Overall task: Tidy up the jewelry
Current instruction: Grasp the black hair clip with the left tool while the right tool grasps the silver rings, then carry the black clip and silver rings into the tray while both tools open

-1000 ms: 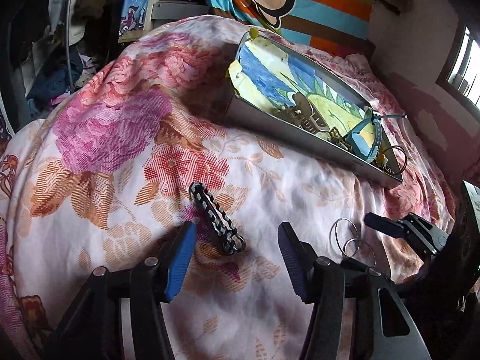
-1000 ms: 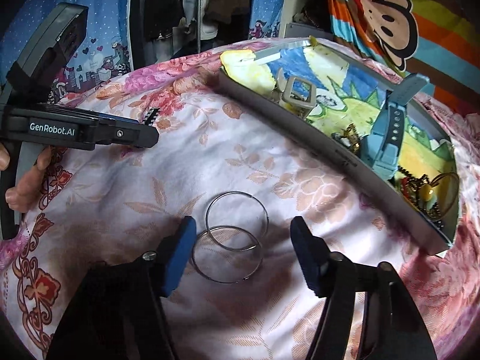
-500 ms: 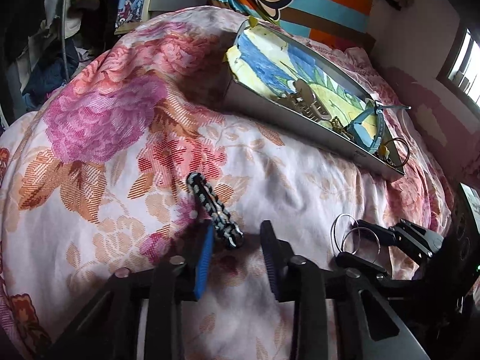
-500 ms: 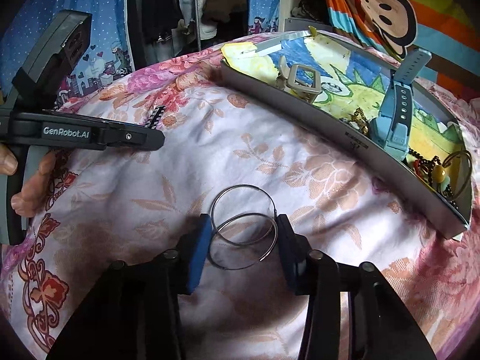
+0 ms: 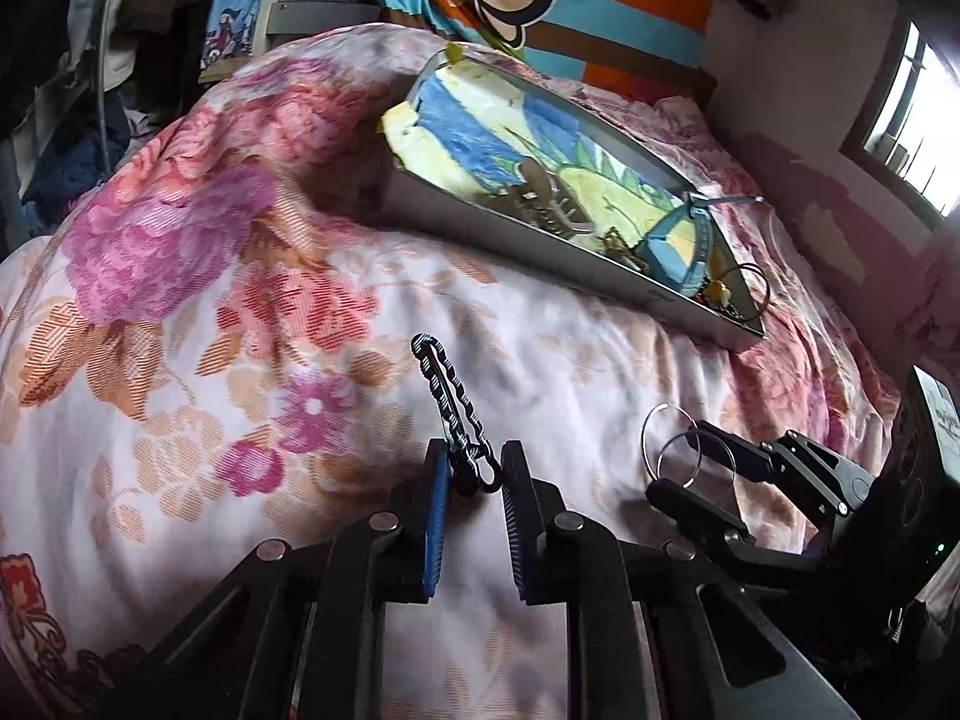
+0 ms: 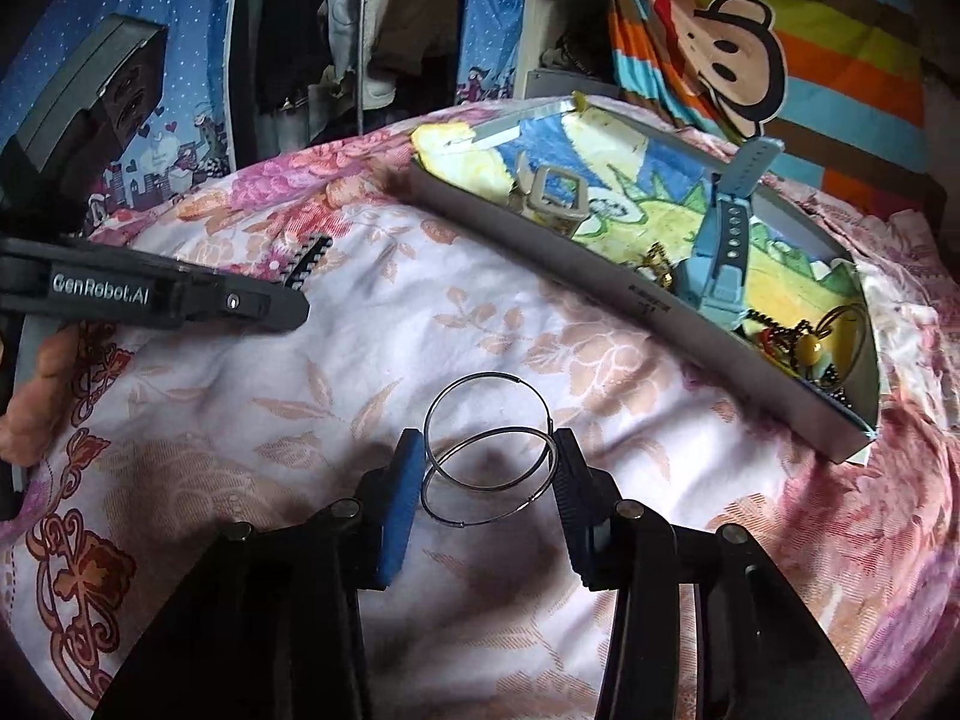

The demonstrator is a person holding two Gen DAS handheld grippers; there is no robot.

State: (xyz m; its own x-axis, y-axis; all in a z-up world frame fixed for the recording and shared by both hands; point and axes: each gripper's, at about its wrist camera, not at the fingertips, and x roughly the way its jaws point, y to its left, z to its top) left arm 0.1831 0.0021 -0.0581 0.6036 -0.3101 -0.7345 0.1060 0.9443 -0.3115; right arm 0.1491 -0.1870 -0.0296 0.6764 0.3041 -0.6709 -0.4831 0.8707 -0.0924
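A black braided bracelet point(image 5: 447, 396) lies on the floral bedspread point(image 5: 180, 420). Its near clasp end sits between the pads of my left gripper point(image 5: 474, 468), whose jaws are closing and touch it on both sides. Two thin silver hoops point(image 6: 487, 375) overlap on the cloth, and my right gripper point(image 6: 486, 462) is shut on them, a pad against each side. In the left wrist view the right gripper point(image 5: 681, 462) holds the hoops point(image 5: 660, 408) at lower right. The right wrist view shows the left gripper point(image 6: 288, 306) at the left, with the bracelet's tip point(image 6: 306, 258) behind it.
A grey tray point(image 6: 570, 276) lined with a cartoon picture lies beyond both grippers; it holds a blue watch point(image 6: 726, 252), a beige clip point(image 6: 555, 198) and beaded pieces point(image 6: 804, 348). A person's hand point(image 6: 30, 396) grips the left handle. Hanging clothes and a striped monkey cloth stand behind.
The left jaws narrowed from wide apart to close around the bracelet's near end. The right jaws closed onto the two hoops, then held still.
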